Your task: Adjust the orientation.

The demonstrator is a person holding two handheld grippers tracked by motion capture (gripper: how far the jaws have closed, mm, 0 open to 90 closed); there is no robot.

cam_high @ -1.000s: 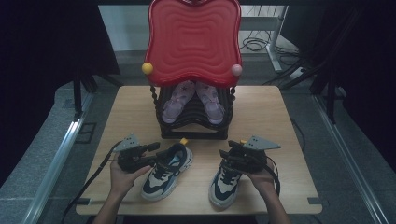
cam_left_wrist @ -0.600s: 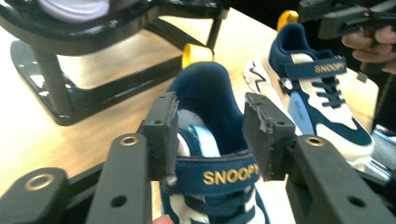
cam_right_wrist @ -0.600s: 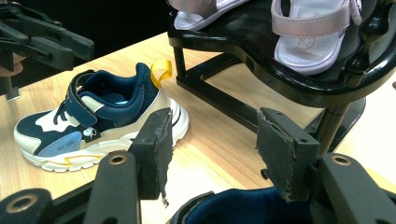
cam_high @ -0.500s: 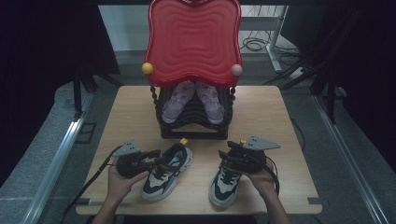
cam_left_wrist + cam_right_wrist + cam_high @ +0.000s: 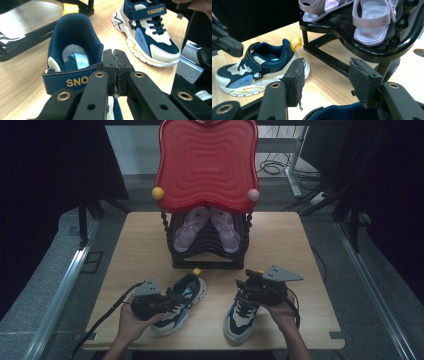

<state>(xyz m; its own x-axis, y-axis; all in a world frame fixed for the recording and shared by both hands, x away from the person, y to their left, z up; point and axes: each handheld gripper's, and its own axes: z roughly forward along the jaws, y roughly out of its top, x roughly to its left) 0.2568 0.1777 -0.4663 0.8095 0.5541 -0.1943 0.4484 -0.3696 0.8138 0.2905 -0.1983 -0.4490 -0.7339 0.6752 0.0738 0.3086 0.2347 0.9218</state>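
Behind two navy sneakers (image 5: 181, 304) on the surface (image 5: 135, 255), a black rack (image 5: 207, 251) carries lilac sandals (image 5: 206, 227); the left hand-held gripper (image 5: 115, 65) is clenched, the right hand-held gripper (image 5: 325, 81) released.

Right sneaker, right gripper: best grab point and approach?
Grip the padded heel collar of the right sneaker, coming from above at the heel end. The shoe stands upright on the table, its opening faces up and the rim looks thin enough to pinch. The right gripper already hangs open over that collar, one jaw each side. The yellow heel loop seems a flimsier hold.
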